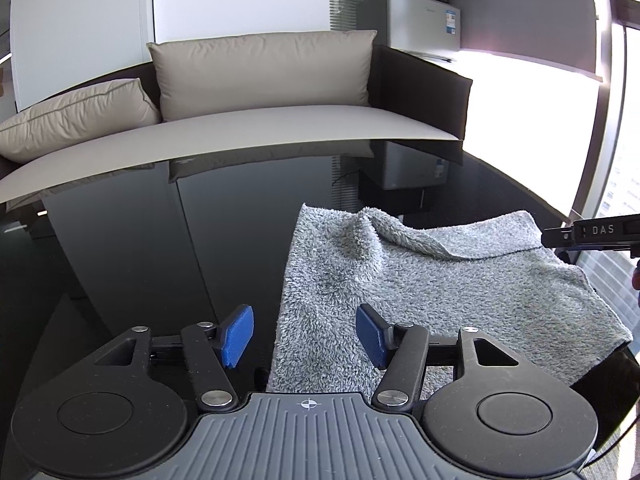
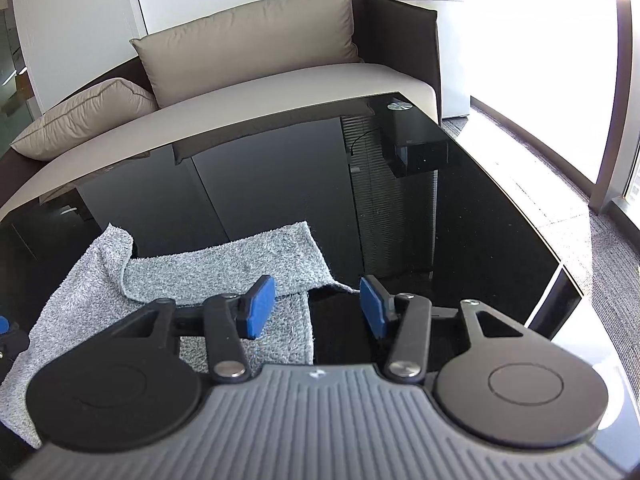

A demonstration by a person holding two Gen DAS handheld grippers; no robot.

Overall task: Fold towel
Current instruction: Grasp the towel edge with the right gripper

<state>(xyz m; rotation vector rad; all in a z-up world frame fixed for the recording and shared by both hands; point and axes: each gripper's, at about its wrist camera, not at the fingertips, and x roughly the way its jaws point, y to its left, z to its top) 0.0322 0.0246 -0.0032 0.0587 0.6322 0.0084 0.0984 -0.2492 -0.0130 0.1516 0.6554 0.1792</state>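
Left to right, as I see it from my remote station: at far left a beige sofa (image 1: pixel 280 128) with two cushions stands behind the glossy black counter (image 1: pixel 140 260), whose surface mirrors the room. My left tongs (image 1: pixel 306 334) hang just above the counter with their blue pads (image 1: pixel 239 334) apart and nothing between them; they straddle the near left edge of the grey towel (image 1: pixel 400 300) without pressing it. The towel lies on the counter between my two hands, partly doubled: a flap from its far side is turned over the lower layer, with a raised wrinkle near the far left corner and the layers not squarely aligned. Further right, the right wrist view shows my right tongs (image 2: pixel 318 306), likewise apart and holding nothing, with one pad over the towel's right edge and the other over bare counter. At far right a bright window (image 2: pixel 540 60) washes out detail. I judge the first fold to be laid and released, and the step in hand to be regrasping for the next fold. To do it well, I should lower each pair of tongs onto a corner of the same edge, pinch both layers together, lift evenly with both hands, and lay that edge flush on the opposite one, smoothing out the wrinkle. The slick counter may let the towel slide if I drag it.
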